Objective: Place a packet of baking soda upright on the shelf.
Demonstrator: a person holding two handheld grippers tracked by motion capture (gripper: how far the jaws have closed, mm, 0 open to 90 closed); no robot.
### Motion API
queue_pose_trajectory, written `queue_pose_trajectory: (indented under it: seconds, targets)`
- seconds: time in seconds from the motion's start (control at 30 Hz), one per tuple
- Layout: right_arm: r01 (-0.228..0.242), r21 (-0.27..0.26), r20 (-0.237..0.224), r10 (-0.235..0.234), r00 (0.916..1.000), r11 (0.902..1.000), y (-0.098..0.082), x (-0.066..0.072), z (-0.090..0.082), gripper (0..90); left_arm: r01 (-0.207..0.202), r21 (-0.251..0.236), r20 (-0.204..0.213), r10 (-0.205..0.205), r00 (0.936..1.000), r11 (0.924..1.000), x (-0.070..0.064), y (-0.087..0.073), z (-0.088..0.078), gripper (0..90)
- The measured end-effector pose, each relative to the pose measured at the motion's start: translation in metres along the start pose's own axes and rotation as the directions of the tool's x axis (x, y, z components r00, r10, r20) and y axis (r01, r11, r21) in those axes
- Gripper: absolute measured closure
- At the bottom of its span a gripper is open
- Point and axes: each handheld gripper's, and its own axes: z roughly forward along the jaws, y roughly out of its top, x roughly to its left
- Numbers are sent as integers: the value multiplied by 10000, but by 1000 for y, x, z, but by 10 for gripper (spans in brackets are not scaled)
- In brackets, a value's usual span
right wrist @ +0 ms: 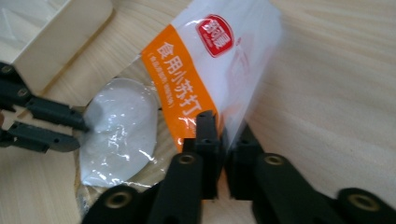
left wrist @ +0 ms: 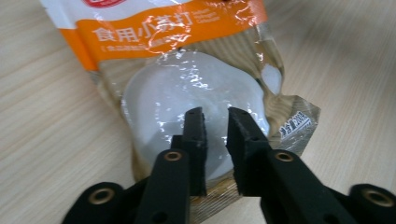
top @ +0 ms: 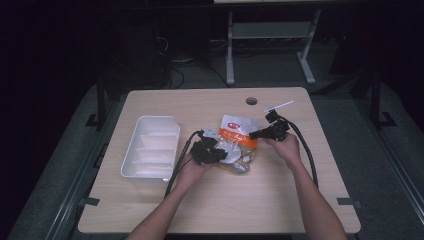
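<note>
I see a white tray (top: 150,148) at nine o'clock of the powder bag (top: 234,141), which lies mid-table (top: 210,210). My left gripper (left wrist: 215,116) sits over the bag's clear end, jaws slightly parted and pressing the white powder lump. My right gripper (right wrist: 224,122) pinches the bag's edge at three o'clock, lifting it.
</note>
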Motion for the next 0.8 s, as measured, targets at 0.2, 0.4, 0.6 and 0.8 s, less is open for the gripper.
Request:
queue_pose_trajectory:
  seconds: [0.2, 0.4, 0.6, 0.8]
  targets:
    - [781, -281, -94, -784, 9969, 9965, 4, 18, -10, 895, 747, -693, 294, -728, 9969, 9948, 10, -3, -9, 609]
    - [1566, -924, -411, -1609, 9861, 9833, 8, 41, -30, 897, 1097, -1371, 299, -1066, 9939, 9845, 12, -4, -18, 365]
    - [2467, -1314, -739, -2576, 9634, 9601, 7, 64, -50, 898, 1385, -1879, 582, -1297, 9898, 9724, 16, -7, -26, 311]
    - [3337, -1507, -1309, -3534, 9263, 9306, 2, 82, -62, 898, 1890, -2022, 1406, -1625, 9766, 9610, 23, -9, -21, 291]
